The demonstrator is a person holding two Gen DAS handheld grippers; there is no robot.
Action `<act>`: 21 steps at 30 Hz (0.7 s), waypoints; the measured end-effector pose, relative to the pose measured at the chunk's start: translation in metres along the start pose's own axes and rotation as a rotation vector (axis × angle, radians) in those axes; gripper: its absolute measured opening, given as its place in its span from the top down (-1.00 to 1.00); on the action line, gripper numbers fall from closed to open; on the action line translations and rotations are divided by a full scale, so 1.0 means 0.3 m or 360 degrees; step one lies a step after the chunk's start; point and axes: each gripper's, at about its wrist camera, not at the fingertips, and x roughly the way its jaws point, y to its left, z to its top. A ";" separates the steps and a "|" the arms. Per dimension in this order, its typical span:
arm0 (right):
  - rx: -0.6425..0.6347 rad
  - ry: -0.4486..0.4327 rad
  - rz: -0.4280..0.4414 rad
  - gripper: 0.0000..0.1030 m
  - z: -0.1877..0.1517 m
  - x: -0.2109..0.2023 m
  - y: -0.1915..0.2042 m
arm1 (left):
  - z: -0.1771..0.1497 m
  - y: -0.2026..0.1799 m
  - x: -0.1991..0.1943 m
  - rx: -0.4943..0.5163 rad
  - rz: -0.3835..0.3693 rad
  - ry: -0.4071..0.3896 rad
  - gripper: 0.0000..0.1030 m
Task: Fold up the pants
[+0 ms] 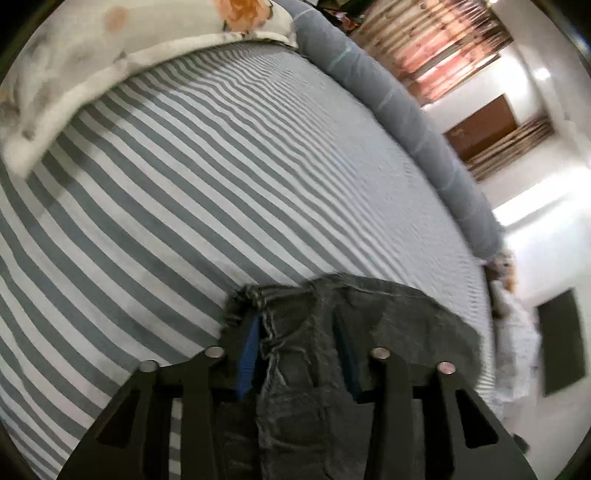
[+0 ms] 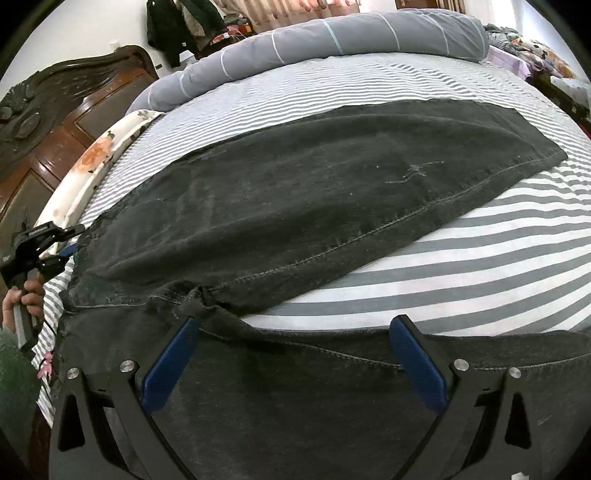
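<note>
The left gripper, at the far left of the right wrist view and held by a hand, has its fingers closed on the frayed waist edge of the black denim pants; in its own view the blue pads clamp a bunched fold of that fabric. The pants lie on the bed, spread flat: one leg runs from the waist at left across the striped sheet to a hemmed cuff at upper right, with a stitched seam along its near edge; the other leg extends toward the lower right under the camera. The denim is coarse, faded and matte. The right gripper hovers over the crotch area with its blue-padded fingers spread wide apart, holding nothing. The sheet is grey-and-white striped cotton. A floral white pillow lies at the left edge before a carved dark wooden headboard. A rolled grey quilt with pale grid lines runs along the far side. Clothes hang on the white wall behind. No legible writing is visible.
</note>
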 end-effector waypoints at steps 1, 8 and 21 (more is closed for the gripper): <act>-0.0007 -0.0001 -0.0004 -0.99 0.000 0.001 0.002 | -0.008 0.000 -0.005 -0.0002 -0.0027 0.0020 0.42; -0.0021 0.0014 0.0006 -0.99 -0.003 0.007 0.007 | 0.007 0.000 0.032 -0.0024 -0.0007 0.0028 0.43; -0.0412 0.0083 0.0001 -0.99 0.240 0.071 0.055 | -0.056 -0.088 -0.011 0.0099 0.0098 -0.0306 0.88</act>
